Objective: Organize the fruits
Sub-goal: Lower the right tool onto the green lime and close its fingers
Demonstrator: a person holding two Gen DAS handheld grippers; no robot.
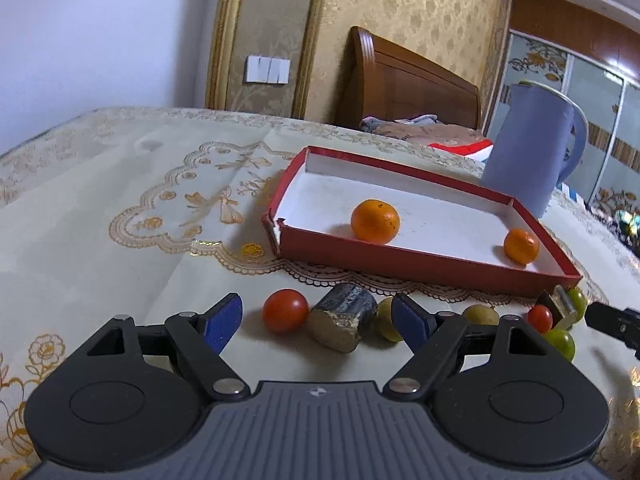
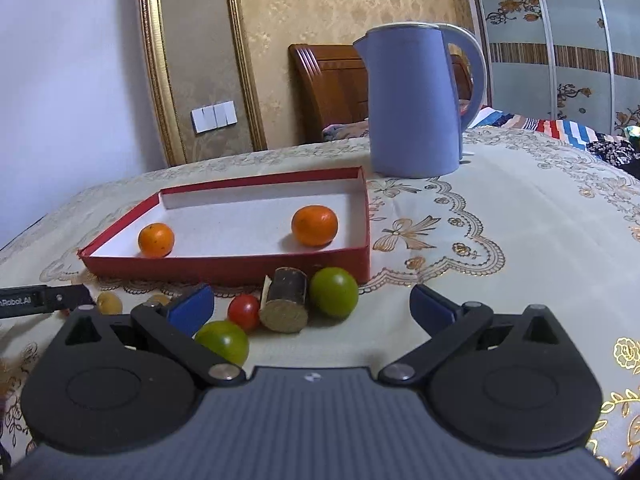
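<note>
A shallow red box (image 1: 420,266) (image 2: 224,268) with a white floor holds two oranges (image 1: 375,221) (image 1: 521,245) (image 2: 314,225) (image 2: 156,239). In front of it on the tablecloth lie a red cherry tomato (image 1: 285,310), a dark cut stalk piece (image 1: 343,322), yellowish fruits (image 1: 480,314) and green ones. My left gripper (image 1: 318,320) is open and empty, low over the tomato and stalk piece. My right gripper (image 2: 312,308) is open and empty over a second tomato (image 2: 244,311), a stalk piece (image 2: 286,300) and two green fruits (image 2: 334,292) (image 2: 223,341).
A lilac electric kettle (image 1: 532,148) (image 2: 416,100) stands behind the box's right end. The embroidered cream tablecloth (image 1: 120,208) (image 2: 520,220) covers the table. A wooden headboard and bedding lie beyond the far edge. The other gripper's tip shows at the view edges (image 1: 612,322) (image 2: 40,300).
</note>
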